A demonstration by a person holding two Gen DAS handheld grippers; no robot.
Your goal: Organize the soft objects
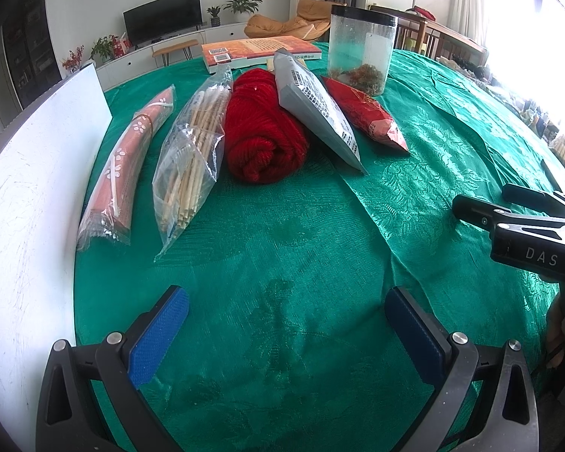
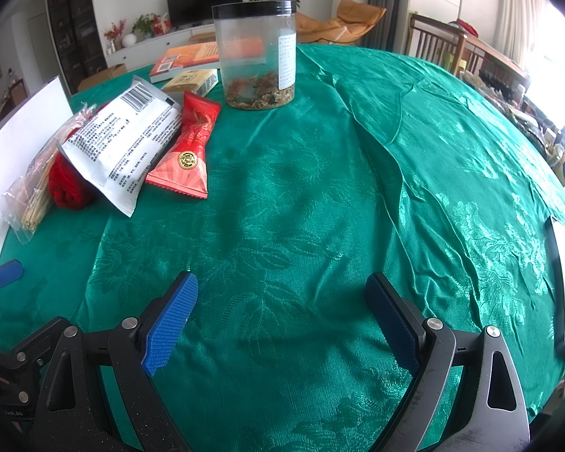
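The left claw (image 1: 288,326) fills the bottom of the left wrist view, its two blue-padded fingers (image 1: 158,335) spread wide apart with nothing between them, hovering above the tabletop (image 1: 282,245). The right claw (image 2: 282,324) sits the same way at the bottom of the right wrist view, fingers (image 2: 171,324) spread and empty. In the left wrist view the right claw also enters from the right edge, mid-frame, pointing left; part of a hand (image 1: 563,333) shows below it.
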